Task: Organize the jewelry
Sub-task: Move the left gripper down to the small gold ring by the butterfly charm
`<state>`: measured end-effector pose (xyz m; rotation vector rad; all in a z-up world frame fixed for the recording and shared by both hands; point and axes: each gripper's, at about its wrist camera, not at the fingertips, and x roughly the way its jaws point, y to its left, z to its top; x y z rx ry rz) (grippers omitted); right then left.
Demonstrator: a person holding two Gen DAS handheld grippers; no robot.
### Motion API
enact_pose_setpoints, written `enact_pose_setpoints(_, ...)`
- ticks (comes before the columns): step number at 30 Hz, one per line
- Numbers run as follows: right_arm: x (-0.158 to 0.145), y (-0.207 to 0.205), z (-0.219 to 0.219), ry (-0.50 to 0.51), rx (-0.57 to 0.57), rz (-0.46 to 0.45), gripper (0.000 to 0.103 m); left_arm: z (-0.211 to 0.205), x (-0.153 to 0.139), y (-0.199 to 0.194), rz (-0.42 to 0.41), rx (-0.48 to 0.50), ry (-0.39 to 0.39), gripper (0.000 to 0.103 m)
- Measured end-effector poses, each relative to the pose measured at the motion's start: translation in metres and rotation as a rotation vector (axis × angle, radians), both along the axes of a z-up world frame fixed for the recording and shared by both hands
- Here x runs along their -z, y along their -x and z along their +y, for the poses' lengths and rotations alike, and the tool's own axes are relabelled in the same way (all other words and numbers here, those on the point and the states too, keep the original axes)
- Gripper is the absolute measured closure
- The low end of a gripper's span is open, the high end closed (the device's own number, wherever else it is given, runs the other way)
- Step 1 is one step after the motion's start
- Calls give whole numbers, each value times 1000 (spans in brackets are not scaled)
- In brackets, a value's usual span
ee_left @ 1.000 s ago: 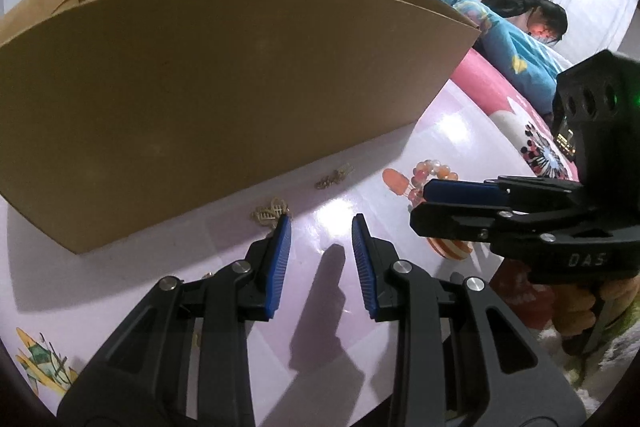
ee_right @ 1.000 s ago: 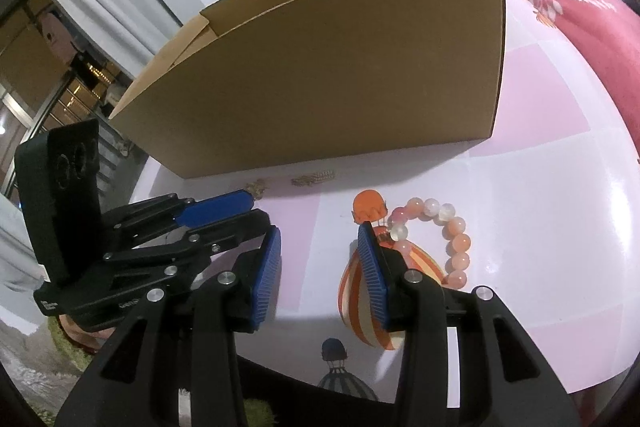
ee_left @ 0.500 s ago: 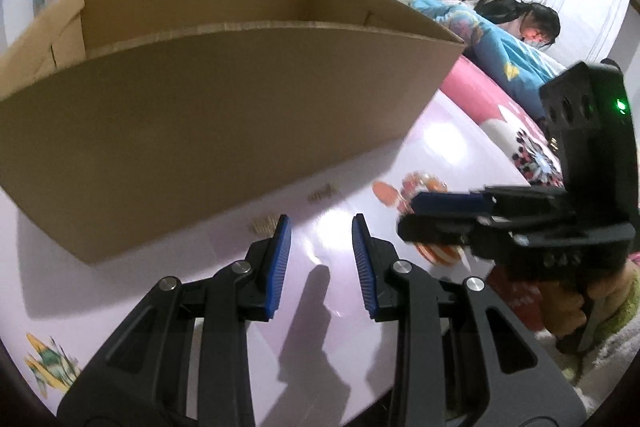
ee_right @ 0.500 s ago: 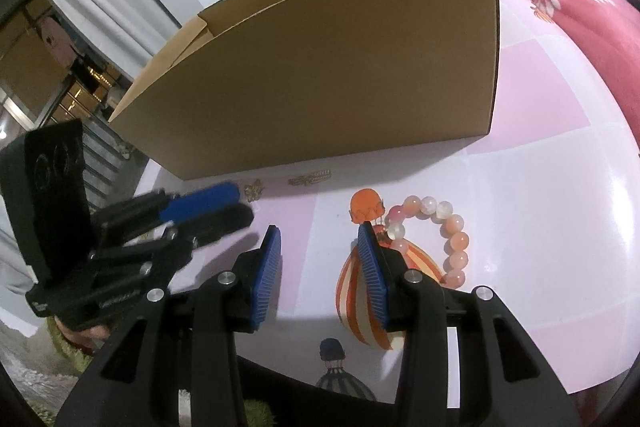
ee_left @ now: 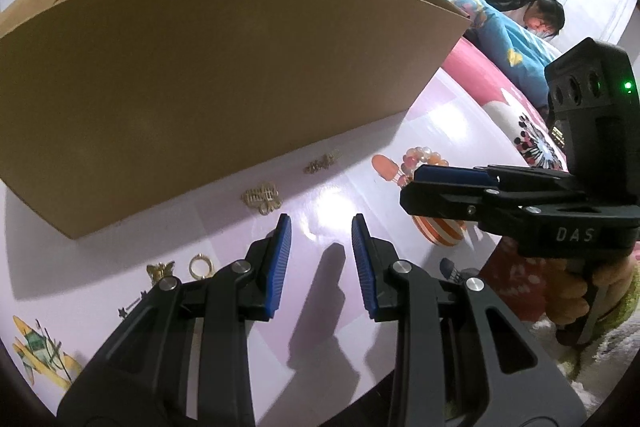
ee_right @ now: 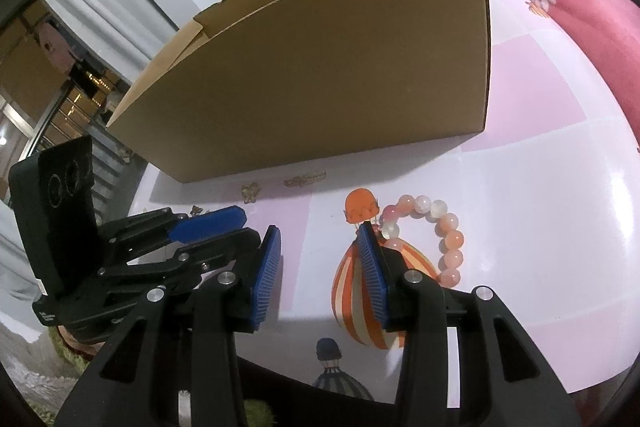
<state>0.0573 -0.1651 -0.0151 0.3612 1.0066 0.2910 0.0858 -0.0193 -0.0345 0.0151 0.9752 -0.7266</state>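
The bead bracelet (ee_right: 430,231) lies flat on the table (ee_right: 560,187) just ahead and right of the right tongs (ee_right: 320,247), its loop stretching away from them. Gold pieces – a filigree charm (ee_left: 262,197), a slim clip (ee_left: 322,163), perhaps a ring (ee_left: 201,265) – lie ahead of the left tongs (ee_left: 320,251), before the cardboard box (ee_left: 224,75). Both tongs stand spread, empty, unmoved since a second ago.

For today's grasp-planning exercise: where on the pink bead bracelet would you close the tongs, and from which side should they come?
Grip the bead bracelet across one stretch of its loop, at the far arc, which lies clear in the right wrist view. It lies flat on the table, so come from above, one finger inside the ring and one outside. The right tongs are nearest and stand open, holding nothing.
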Motion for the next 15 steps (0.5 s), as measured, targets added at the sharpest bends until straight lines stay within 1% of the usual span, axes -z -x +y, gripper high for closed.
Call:
enact_pose_setpoints(5, -2, 0, -2, 0, 5, -6, 63, 5, 0, 4, 30, 3, 19, 73)
enact_pose_setpoints(6, -2, 0, -2, -1, 8, -7, 63, 6, -1, 5, 21, -1, 16, 73)
enact_pose_setpoints(8, -1, 2, -3, -5, 10, -6, 63, 7, -4, 4, -29, -18, 11, 73)
enact_pose_setpoints(11, -1, 3, -2, -10, 6, -6, 63, 7, -10, -4, -74, -31, 33, 73)
enact_pose_setpoints(13, -2, 4, -2, -8, 3, -9, 63, 4, -8, -10, -80, -31, 11, 73)
enact_pose_setpoints(15, -3, 4, -1, -4, 1, -13, 63, -1, -2, -14, -68, -23, -21, 73)
